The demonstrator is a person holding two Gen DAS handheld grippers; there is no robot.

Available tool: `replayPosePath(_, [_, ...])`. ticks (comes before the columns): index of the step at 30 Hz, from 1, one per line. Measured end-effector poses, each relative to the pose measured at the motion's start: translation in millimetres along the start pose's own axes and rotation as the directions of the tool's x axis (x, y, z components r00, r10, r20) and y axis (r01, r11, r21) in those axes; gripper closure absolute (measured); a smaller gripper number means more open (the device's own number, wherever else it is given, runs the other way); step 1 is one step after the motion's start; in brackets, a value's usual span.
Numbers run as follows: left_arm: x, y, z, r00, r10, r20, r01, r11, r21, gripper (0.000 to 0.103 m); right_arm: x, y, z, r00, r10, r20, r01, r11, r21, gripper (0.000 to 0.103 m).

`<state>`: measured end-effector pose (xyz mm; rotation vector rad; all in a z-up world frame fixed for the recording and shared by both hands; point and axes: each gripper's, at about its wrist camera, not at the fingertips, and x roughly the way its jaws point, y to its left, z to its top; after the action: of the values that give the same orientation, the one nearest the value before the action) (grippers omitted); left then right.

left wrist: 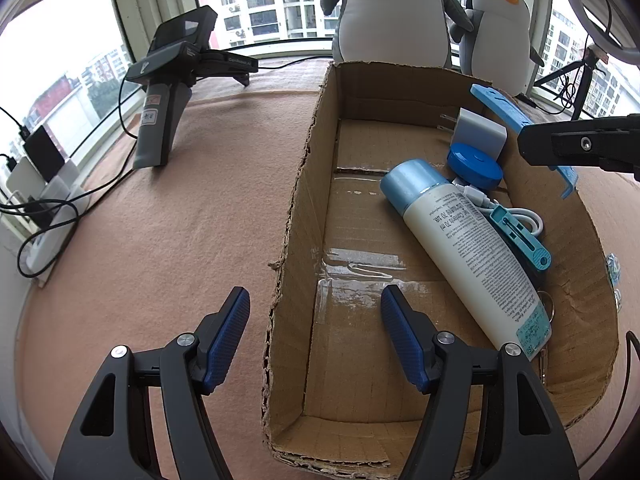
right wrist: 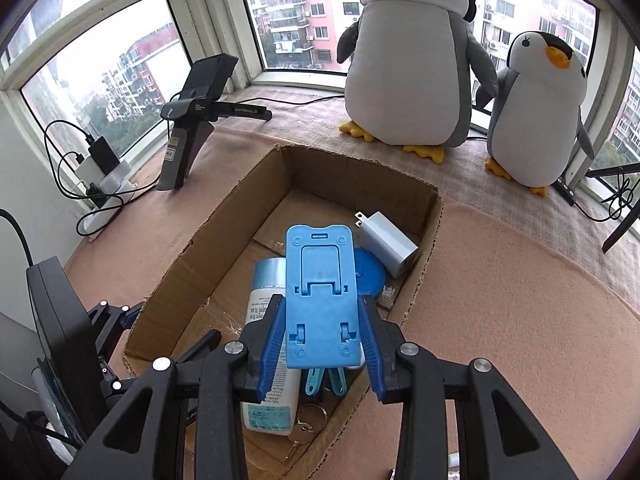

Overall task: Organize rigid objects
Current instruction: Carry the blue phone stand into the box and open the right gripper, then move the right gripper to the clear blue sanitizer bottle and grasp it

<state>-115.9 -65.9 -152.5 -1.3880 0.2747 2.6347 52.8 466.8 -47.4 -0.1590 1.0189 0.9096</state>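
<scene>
Progress well along, by the look of it: bottle [right wrist: 272, 320], charger [right wrist: 386, 246], blue lid [right wrist: 370, 274], keys [right wrist: 306, 420] already inside cardboard box [left wrist: 296, 208]. Blue phone stand [right wrist: 320, 300] clamped in right gripper [right wrist: 322, 340], poised above box, not yet released. Left gripper [left wrist: 316, 340] astride near box wall, pads apart, not pinching it. Peach cloth [left wrist: 160, 240] underneath; bay window [right wrist: 304, 12], two plush penguins [right wrist: 408, 52] behind.
</scene>
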Motion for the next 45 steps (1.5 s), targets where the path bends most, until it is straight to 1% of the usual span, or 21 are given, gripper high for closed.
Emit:
replayPosePath(7, [0.1, 0.1, 0.1, 1.0, 0.0, 0.0, 0.0, 1.0, 0.001, 0.034, 13.6, 7.5, 3.4, 1.0, -0.015, -0.019, 0.015, 1.0, -0.013, 0.07])
replayPosePath(14, [-0.1, -0.2, -0.4, 1.0, -0.001, 0.0, 0.001, 1.0, 0.002, 0.034, 13.6, 7.0, 5.3, 1.0, -0.028, -0.011, 0.028, 1.0, -0.006, 0.069])
replayPosePath(15, [0.0, 0.0, -0.1, 1.0, -0.001, 0.001, 0.001, 1.0, 0.002, 0.034, 13.5, 7.1, 5.5, 0.999, -0.031, -0.013, 0.031, 1.0, -0.006, 0.064])
replayPosePath(16, [0.0, 0.0, -0.2, 1.0, -0.001, 0.001, 0.001, 1.0, 0.002, 0.034, 12.8, 7.3, 5.5, 0.999, -0.038, -0.01, 0.038, 0.999, -0.006, 0.057])
replayPosePath(17, [-0.2, -0.3, -0.5, 1.0, -0.002, 0.001, 0.002, 1.0, 0.003, 0.034, 11.8, 7.5, 5.4, 0.999, -0.046, -0.003, 0.046, 0.999, -0.006, 0.053])
replayPosePath(19, [0.1, 0.0, 0.0, 1.0, -0.001, 0.001, 0.001, 1.0, 0.003, 0.034, 10.0, 7.8, 5.5, 0.998, -0.057, 0.006, 0.057, 0.998, -0.005, 0.039])
replayPosePath(21, [0.0, -0.1, -0.2, 1.0, -0.002, 0.001, 0.002, 1.0, 0.004, 0.034, 8.9, 8.2, 6.0, 0.998, -0.069, 0.011, 0.069, 0.998, -0.003, 0.037])
replayPosePath(31, [0.2, -0.1, -0.1, 1.0, -0.002, 0.001, 0.002, 1.0, 0.004, 0.034, 6.5, 6.1, 5.5, 0.996, -0.09, 0.014, 0.09, 0.996, 0.012, 0.031])
replayPosePath(39, [-0.1, -0.5, -0.6, 1.0, -0.003, 0.001, 0.003, 1.0, 0.005, 0.034, 3.0, 6.9, 3.2, 0.996, -0.092, 0.019, 0.091, 0.995, 0.029, 0.03])
replayPosePath(45, [-0.1, -0.6, -0.6, 1.0, -0.003, 0.001, 0.003, 1.0, 0.005, 0.034, -7.1, 7.1, -2.0, 0.995, -0.095, 0.031, 0.093, 0.995, 0.043, 0.03])
